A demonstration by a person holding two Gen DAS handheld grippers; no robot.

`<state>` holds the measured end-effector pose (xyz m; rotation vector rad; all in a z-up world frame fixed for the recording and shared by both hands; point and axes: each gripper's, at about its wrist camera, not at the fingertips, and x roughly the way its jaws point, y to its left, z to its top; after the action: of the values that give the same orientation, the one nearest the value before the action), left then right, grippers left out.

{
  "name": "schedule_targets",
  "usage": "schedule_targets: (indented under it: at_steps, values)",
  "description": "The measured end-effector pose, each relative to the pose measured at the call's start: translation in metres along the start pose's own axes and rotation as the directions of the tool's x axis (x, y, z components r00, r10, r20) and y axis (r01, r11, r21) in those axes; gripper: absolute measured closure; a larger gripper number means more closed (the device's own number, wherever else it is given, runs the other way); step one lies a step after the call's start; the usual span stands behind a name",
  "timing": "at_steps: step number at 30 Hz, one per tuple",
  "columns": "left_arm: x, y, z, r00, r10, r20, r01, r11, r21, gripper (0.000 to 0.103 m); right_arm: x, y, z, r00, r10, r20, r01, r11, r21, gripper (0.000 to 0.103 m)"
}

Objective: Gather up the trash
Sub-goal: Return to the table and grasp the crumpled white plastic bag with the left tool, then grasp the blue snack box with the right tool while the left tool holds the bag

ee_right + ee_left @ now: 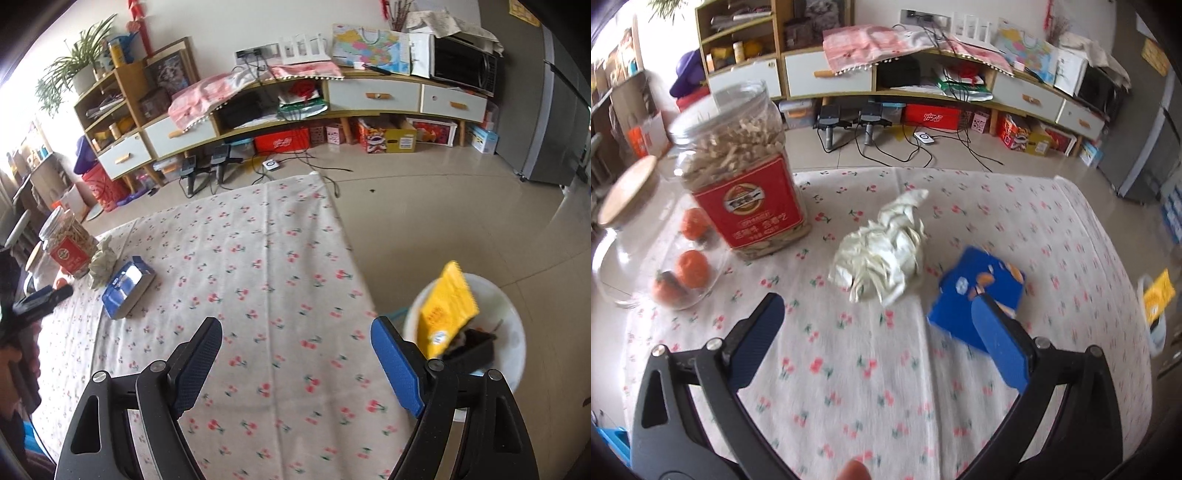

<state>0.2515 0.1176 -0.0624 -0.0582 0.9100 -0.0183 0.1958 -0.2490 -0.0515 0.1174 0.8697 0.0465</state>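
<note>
A crumpled white paper wad [882, 254] lies on the cherry-print tablecloth [886, 387]. Just to its right is a blue snack box [979, 291]. My left gripper [877, 308] hovers open in front of both, its right finger overlapping the box's near corner, with nothing between the pads. The right wrist view shows the same wad [103, 262] and blue box [127, 288] far to the left. My right gripper [295, 328] stands open and empty over the cloth near the table's right edge. Beside it a white bin [515, 314] holds a yellow packet [447, 310] and a dark box [471, 349].
A tall red-labelled jar of snacks [750, 184] and a glass jar with oranges [646, 251] stand at the table's left. The bin's yellow packet [1158, 295] shows past the right table edge. Cables and boxes lie on the floor before a low cabinet [960, 85].
</note>
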Motion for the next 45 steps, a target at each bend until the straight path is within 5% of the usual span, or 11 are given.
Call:
schedule_targets:
  at_steps: [9, 14, 17, 26, 33, 45]
  values:
    - [0.040, -0.009, 0.006, 1.000, -0.020, 0.016, 0.020, 0.999, 0.029, 0.018, 0.027, 0.041, 0.016, 1.000, -0.007, -0.016, 0.006, 1.000, -0.024, 0.019]
    - [0.052, 0.001, 0.013, 0.998, -0.066, -0.007, 0.066, 0.998, -0.017, 0.056, 0.044, 0.073, 0.013, 0.999, -0.013, -0.034, 0.011, 0.998, -0.069, 0.019]
    - [0.044, 0.000, 0.011, 0.998, -0.057, -0.021, 0.058, 0.998, 0.033, 0.074, 0.055, 0.096, 0.007, 0.998, -0.029, -0.058, 0.021, 0.990, -0.138, 0.019]
    - [-0.002, 0.026, -0.002, 1.000, -0.002, -0.020, 0.003, 0.998, 0.064, 0.078, 0.084, 0.166, 0.006, 0.993, -0.030, -0.115, 0.006, 0.979, -0.205, 0.019]
    - [-0.041, 0.057, -0.025, 0.999, 0.015, -0.031, -0.015, 1.000, -0.019, 0.078, 0.128, 0.215, 0.025, 0.983, 0.068, -0.171, -0.069, 0.998, -0.001, 0.014]
    - [-0.053, 0.073, -0.040, 0.999, 0.022, -0.034, -0.025, 0.993, -0.113, 0.078, 0.167, 0.271, 0.018, 0.990, -0.010, -0.144, 0.017, 0.999, 0.045, 0.012]
